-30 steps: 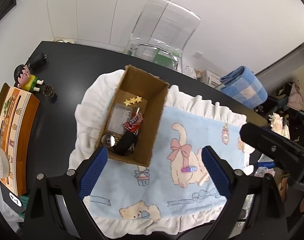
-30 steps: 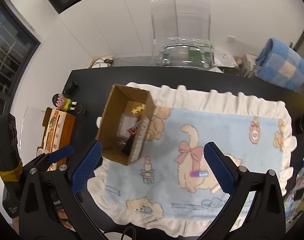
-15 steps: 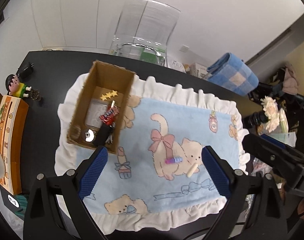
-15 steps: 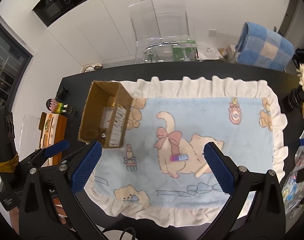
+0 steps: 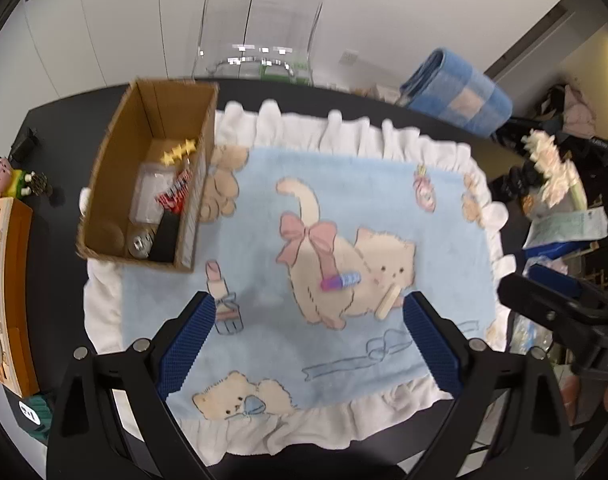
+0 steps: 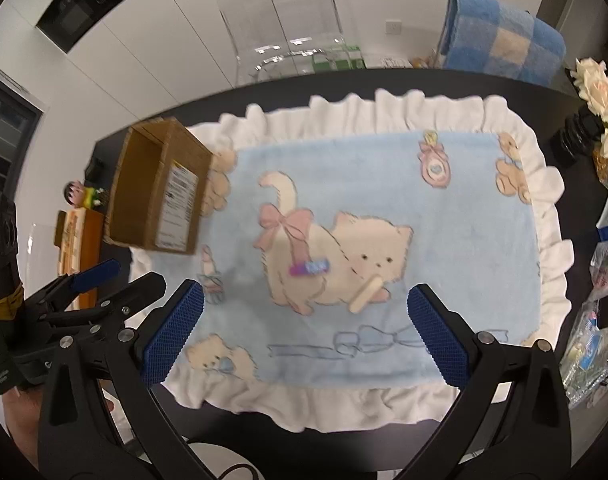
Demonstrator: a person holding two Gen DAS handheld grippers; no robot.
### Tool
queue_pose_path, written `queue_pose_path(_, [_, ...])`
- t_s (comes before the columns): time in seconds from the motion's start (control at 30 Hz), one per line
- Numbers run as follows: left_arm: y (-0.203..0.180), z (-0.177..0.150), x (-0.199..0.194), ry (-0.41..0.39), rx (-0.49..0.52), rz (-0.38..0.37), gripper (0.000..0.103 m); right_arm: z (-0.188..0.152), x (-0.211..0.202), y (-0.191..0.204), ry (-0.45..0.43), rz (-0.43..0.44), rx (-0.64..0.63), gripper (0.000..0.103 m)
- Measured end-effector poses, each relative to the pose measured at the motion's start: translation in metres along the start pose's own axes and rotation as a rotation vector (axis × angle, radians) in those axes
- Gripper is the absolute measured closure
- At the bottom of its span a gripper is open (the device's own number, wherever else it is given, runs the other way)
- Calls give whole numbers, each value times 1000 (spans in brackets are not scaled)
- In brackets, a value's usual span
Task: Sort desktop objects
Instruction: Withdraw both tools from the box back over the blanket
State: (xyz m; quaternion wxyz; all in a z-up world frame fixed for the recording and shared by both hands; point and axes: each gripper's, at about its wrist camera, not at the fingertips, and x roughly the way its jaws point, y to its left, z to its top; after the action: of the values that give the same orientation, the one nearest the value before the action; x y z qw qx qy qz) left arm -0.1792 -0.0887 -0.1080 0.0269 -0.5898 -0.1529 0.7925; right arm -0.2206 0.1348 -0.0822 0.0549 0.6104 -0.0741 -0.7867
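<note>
Both my claws over the blanket [image 5: 343, 184], spread wide, empty.
Purple tube [image 5: 341, 281] and what looks like a beige stick [image 5: 388, 305] lie near my left claw [image 5: 308, 309]; right claw [image 6: 305, 301] hovers likewise.

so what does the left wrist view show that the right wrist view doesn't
Only the left wrist view looks into the cardboard box, showing gold stars and a red packet inside. Only the right wrist view shows the box's outer label and the left gripper from the side, open. Both show the pink-and-blue tube and beige stick on the cat blanket.
</note>
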Motion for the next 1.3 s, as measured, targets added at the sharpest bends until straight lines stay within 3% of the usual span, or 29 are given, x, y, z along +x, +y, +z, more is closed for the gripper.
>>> queue_pose_path(0.5, [-39,-27,108,115,104,36,9,-30,68,-55,91,-33,56,0])
queue_pose_path(0.7, [-43,-32,135,115,141,34,9,-38,87,-71,86,-29,83,0])
queue_pose_path(0.9, [-47,-36,164,134,248,33,9,-43,116,-84,124,-43,96,0])
queue_pose_path(1.07, [-53,-42,182,135,346,54,9,-45,139,-84,147,-47,92,2])
queue_pose_path(1.3, [-55,-39,197,132,403,79,9,-47,166,-83,164,-71,90,2])
